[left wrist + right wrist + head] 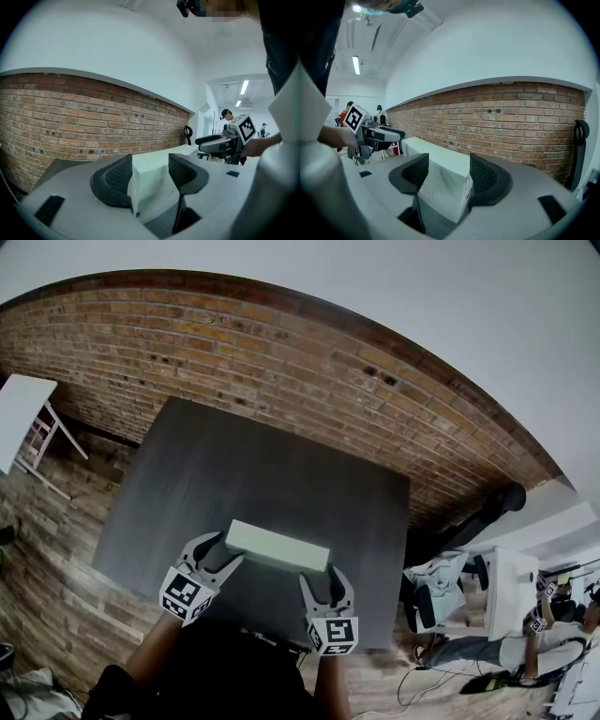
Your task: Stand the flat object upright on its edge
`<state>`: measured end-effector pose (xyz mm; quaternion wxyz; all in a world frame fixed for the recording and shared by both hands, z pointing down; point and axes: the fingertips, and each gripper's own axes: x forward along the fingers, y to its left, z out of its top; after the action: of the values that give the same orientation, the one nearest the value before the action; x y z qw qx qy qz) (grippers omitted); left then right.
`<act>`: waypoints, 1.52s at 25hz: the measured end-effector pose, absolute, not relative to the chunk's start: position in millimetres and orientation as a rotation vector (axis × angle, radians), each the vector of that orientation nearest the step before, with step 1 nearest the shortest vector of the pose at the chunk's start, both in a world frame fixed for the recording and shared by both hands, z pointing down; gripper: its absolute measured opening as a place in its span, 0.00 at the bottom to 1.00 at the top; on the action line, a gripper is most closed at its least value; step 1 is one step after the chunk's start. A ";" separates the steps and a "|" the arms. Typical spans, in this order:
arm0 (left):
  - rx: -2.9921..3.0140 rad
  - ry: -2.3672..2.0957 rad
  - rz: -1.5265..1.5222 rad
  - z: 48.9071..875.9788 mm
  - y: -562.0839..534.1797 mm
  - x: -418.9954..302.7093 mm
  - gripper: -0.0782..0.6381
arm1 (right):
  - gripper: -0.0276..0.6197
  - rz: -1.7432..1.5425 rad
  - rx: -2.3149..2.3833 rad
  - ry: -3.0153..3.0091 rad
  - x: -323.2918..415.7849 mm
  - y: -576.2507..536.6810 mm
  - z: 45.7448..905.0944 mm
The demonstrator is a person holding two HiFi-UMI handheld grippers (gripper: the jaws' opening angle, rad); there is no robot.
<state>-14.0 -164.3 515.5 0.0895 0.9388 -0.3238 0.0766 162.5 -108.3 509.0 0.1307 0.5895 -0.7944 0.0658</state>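
A pale green flat box [277, 547] is turned up on its long edge over the near part of the dark grey table [253, 474]. My left gripper [214, 554] is shut on its left end and my right gripper [319, 579] on its right end. In the left gripper view the box [154, 187] fills the gap between both ribbed pads, and the right gripper [224, 144] shows at the far end. The right gripper view has the box [440, 183] pinched the same way, with the left gripper [377, 136] beyond. Whether the box's lower edge touches the table is hidden.
A brick wall [281, 352] runs behind the table. A white folding table [19, 413] stands at the left. At the right are an office chair [441, 582], a white desk [511, 587] and a person [553, 638]. The table's near edge [234, 624] is just below the grippers.
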 end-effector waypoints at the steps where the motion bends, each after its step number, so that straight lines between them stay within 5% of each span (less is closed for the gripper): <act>1: 2.794 -0.963 0.228 514.7 -163.2 -14.2 0.47 | 0.47 0.194 1.720 -2.309 161.9 -107.0 507.8; 5: 2.812 -0.945 0.219 509.6 -152.8 -11.2 0.47 | 0.46 0.214 1.786 -2.334 161.1 -99.8 498.2; 8: 2.817 -0.913 0.197 505.1 -144.9 -7.2 0.42 | 0.30 0.220 1.870 -2.350 161.8 -94.2 486.8; 21: 2.809 -0.942 0.085 486.3 -114.9 -9.1 0.21 | 0.15 0.213 1.932 -2.340 138.6 -76.7 480.7; 38: 2.759 -1.091 0.114 491.7 -100.6 -19.2 0.16 | 0.09 0.221 2.008 -2.319 121.6 -61.3 479.3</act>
<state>-19.2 -100.6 491.7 0.0861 0.9258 -0.3662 0.0382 121.6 -61.3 479.3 0.0332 0.6526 -0.7535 0.0719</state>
